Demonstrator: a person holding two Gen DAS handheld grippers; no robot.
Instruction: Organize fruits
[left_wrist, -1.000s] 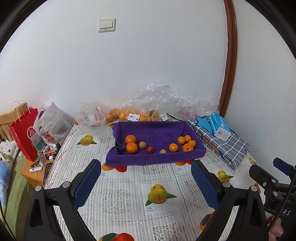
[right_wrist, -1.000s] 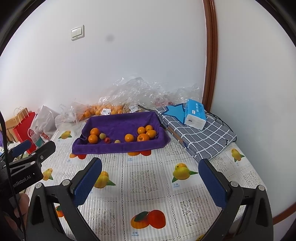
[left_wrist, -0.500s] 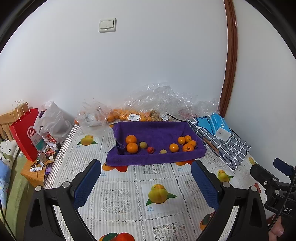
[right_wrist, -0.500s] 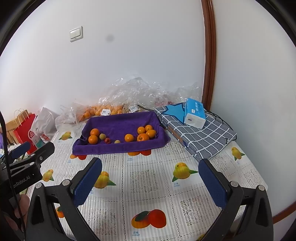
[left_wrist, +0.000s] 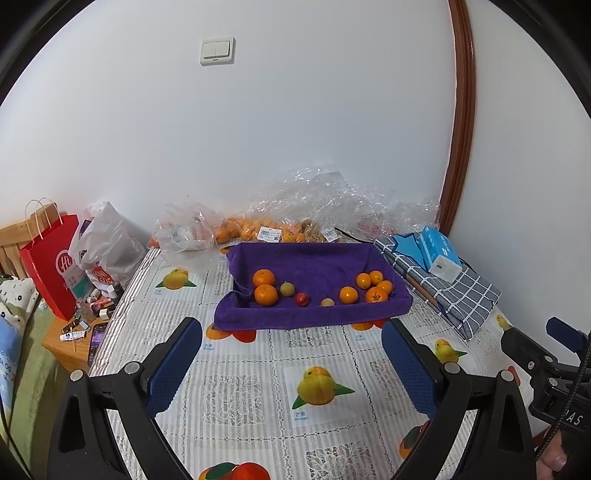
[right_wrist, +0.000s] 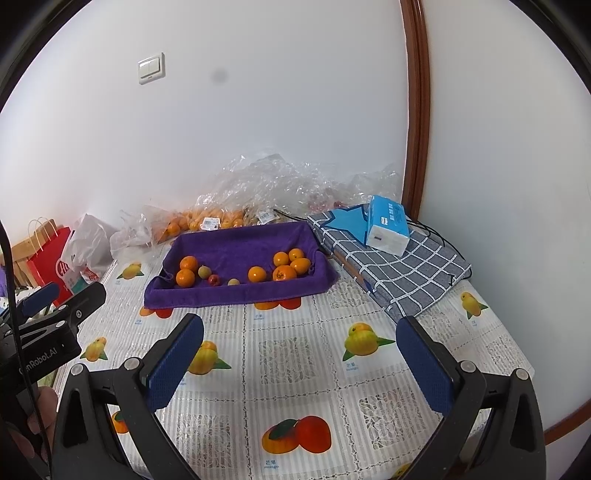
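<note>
Both the left gripper (left_wrist: 291, 360) and right gripper (right_wrist: 299, 360) are held wide, empty. Fruit (left_wrist: 302, 299) could be rolled off the possibly soft towel (left_wrist: 314, 266) if nudged.

Left gripper (left_wrist: 291, 363) was held level, jaws spread wide, nothing between the blue pads (left_wrist: 173, 365). Right gripper (right_wrist: 300, 363) was the same: jaws wide apart, pads (right_wrist: 424, 369) empty. Each gripper showed in the other's view, the right gripper at the right edge of the left wrist view, the left gripper at the left edge of the right wrist view. Fingertips (right_wrist: 44, 402) of the person's hand gripped the left handle; a fingertip (left_wrist: 552, 458) showed under the right one.
</note>
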